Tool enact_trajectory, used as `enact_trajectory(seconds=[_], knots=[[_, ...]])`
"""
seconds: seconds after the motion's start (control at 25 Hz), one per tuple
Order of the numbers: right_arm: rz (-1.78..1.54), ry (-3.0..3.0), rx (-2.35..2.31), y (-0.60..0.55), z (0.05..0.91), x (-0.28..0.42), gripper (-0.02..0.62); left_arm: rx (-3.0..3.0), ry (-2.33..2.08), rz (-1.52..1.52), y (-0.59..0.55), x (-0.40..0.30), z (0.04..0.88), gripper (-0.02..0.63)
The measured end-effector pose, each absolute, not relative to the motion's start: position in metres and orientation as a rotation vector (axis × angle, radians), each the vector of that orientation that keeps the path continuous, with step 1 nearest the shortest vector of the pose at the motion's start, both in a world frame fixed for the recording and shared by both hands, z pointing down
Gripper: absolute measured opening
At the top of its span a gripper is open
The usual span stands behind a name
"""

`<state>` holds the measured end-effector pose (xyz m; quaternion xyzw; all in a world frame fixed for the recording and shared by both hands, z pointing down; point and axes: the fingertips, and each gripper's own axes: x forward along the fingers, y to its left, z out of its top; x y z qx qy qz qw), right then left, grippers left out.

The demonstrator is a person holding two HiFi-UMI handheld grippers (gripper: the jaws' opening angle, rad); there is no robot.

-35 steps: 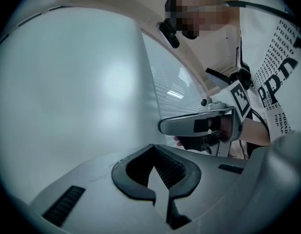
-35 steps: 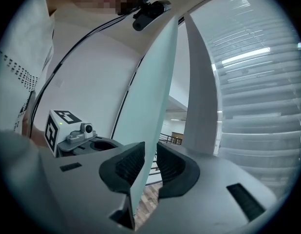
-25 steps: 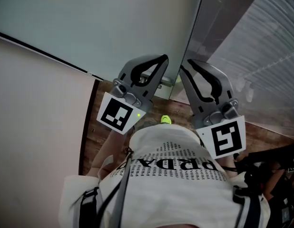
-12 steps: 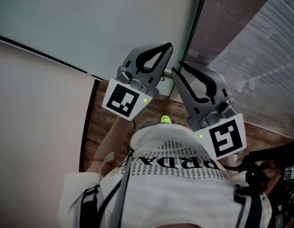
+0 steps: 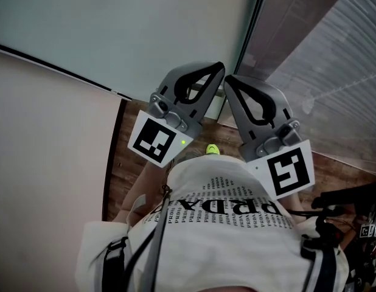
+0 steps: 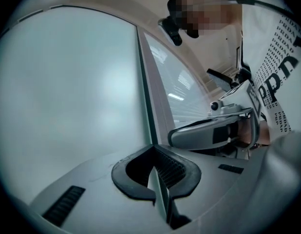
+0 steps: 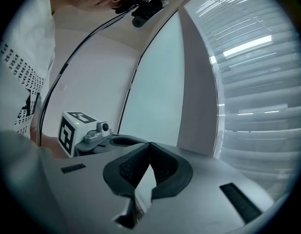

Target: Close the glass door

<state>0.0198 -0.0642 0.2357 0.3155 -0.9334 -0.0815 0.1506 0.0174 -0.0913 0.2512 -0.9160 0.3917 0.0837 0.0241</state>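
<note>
Glass door [image 5: 145,29], frosted and pale, fills the upper left of our head view, its dark edge [image 5: 254,17] running down toward the wooden floor [image 5: 115,157]. We hold the left gripper [image 5: 218,69] with its jaws pressed together on nothing, tips close beside that edge; whether they touch it we cannot tell. Just right of it, our right gripper [image 5: 228,80] is likewise closed and empty, its tips almost meeting the left's. Ribbed blinds [image 5: 340,59] lie farther right.

Pale blue-grey glass door [image 5: 145,29], brown wood-grain floor [image 5: 116,175]
</note>
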Motion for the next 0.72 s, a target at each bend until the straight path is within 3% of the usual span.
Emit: enact_trajectory(seconds=[0.72], knots=[[-0.235, -2.655, 0.897, -0.066, 0.244, 0.021, -0.002, -2.867, 1.239, 0.282, -0.068, 0.017, 0.256, 0.000]])
